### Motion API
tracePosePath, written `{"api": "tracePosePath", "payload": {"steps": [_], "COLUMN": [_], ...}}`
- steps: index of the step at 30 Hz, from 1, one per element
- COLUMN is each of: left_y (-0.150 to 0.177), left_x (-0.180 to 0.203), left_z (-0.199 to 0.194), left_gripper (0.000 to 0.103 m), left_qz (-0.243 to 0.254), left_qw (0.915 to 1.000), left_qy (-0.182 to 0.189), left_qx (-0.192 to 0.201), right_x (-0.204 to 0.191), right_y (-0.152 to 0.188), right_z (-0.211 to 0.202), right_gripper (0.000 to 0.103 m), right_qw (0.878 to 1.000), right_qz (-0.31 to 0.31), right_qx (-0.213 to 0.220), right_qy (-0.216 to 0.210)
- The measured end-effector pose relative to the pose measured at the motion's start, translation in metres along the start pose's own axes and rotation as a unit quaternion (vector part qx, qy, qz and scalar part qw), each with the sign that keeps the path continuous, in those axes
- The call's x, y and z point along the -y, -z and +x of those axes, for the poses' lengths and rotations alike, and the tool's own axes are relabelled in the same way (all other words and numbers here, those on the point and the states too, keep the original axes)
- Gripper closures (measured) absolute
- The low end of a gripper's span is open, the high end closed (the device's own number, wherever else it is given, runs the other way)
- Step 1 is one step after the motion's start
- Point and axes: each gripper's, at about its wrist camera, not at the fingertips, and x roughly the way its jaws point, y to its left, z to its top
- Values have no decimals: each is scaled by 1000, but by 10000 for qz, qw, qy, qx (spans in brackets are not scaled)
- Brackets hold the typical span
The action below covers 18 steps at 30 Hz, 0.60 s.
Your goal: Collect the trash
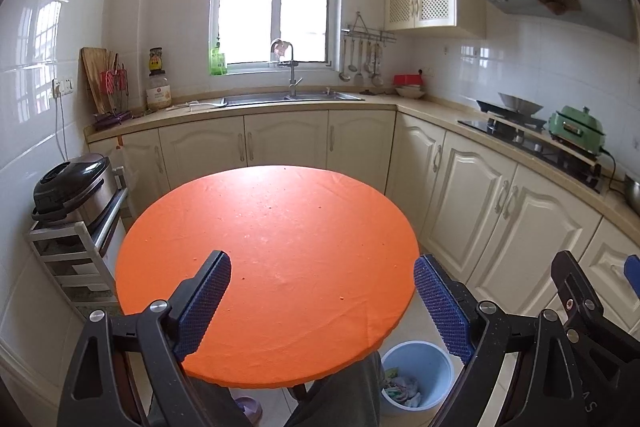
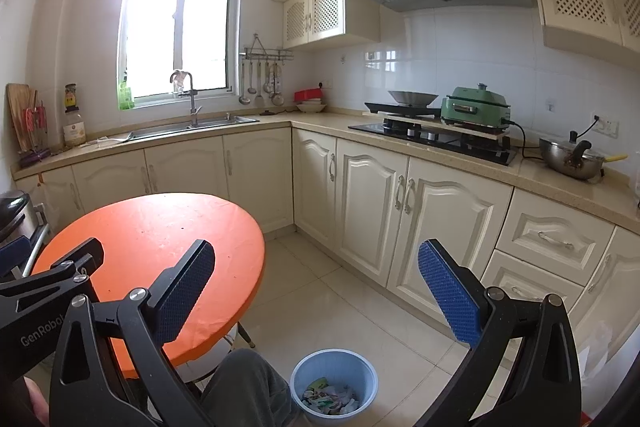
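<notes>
A round table [image 1: 272, 227] with an orange cover fills the middle of the left wrist view; only small crumbs lie on it. My left gripper [image 1: 322, 263] hovers over its near edge, open, nothing between the blue pads. A light blue bin [image 1: 418, 373] stands on the floor at the table's right front, with wrappers and crumpled paper inside. In the right wrist view my right gripper [image 2: 316, 255] is open and empty, held above the floor to the right of the table [image 2: 160, 239], with the bin [image 2: 334, 381] below it. The left gripper [image 2: 60, 267] shows at that view's left edge.
Cream cabinets [image 2: 360, 203] run along the back and right walls, with a sink [image 1: 292, 98], a stove [image 2: 432, 137] and a green cooker [image 2: 476, 107] on the counter. A rack with a rice cooker [image 1: 70, 189] stands left of the table. A person's grey-trousered knee [image 2: 244, 383] is beside the bin.
</notes>
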Motion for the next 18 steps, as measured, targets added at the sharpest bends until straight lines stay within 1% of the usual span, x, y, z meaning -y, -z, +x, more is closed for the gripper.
{"api": "tracePosePath", "payload": {"steps": [15,18], "left_y": [7,7], "left_x": [-8,-6], "left_z": [-6,-5], "left_gripper": [11,9], "left_qz": [-37,-26], "left_qw": [9999,9999], "left_qy": [-8,-39], "left_qx": [109,110], "right_x": [-2,-2], "right_y": [1,1], "right_z": [-7,-6], "right_gripper": [0,0], "right_qw": [10000,10000], "right_qz": [-21,-18], "right_qx": [12,14], "right_qy": [42,31]}}
